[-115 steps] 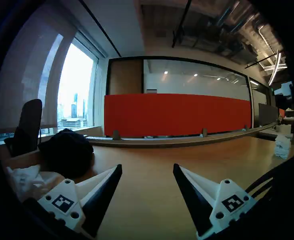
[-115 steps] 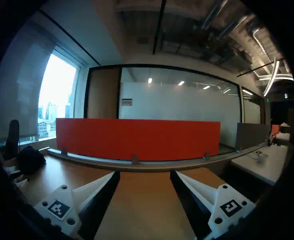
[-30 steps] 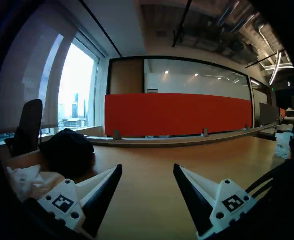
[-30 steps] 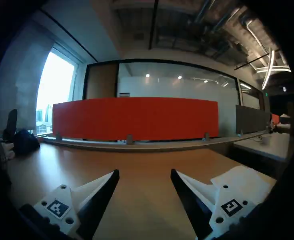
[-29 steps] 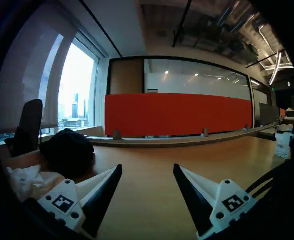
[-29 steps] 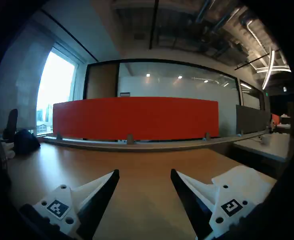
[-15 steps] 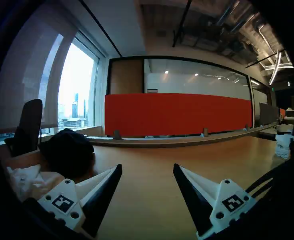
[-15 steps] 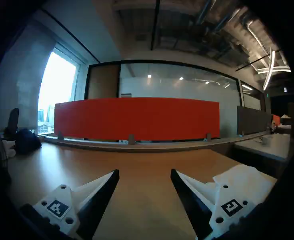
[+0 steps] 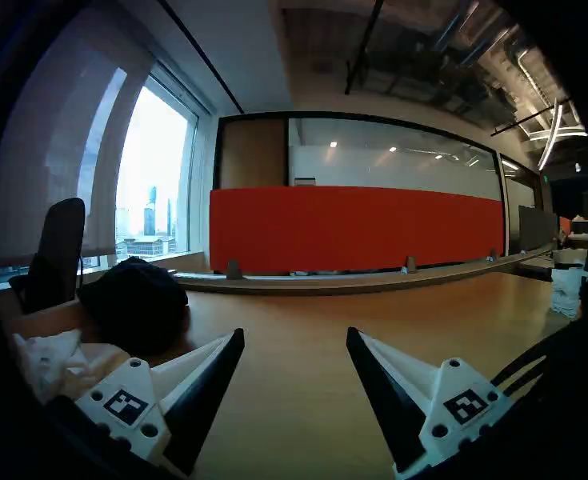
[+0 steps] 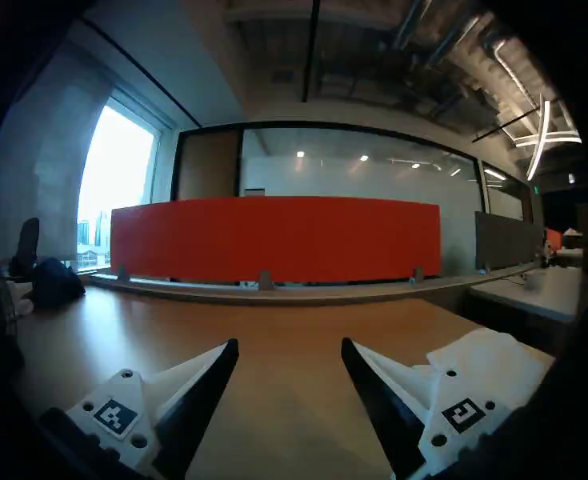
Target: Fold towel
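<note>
A white towel [image 10: 486,356] lies on the wooden desk [image 10: 286,352] just behind my right gripper's right finger, at the desk's right edge. My right gripper [image 10: 287,364] is open and low over the desk, nothing between its fingers. My left gripper [image 9: 294,352] is open too, low over the same desk [image 9: 310,336] with bare wood in its gap. In the left gripper view a small white pile [image 9: 567,290] sits far off at the right, and crumpled white cloth [image 9: 50,364] lies by the left finger.
A dark bag [image 9: 134,302] rests on the desk at the left, with a black chair back [image 9: 54,248] behind it. A red divider panel [image 9: 354,228] runs along the desk's far edge. Another desk [image 10: 534,308] stands to the right across a gap.
The right gripper has moved left onto the main desk since 3.8 s ago, and the white towel has come into view by its right finger. The left gripper has stayed still.
</note>
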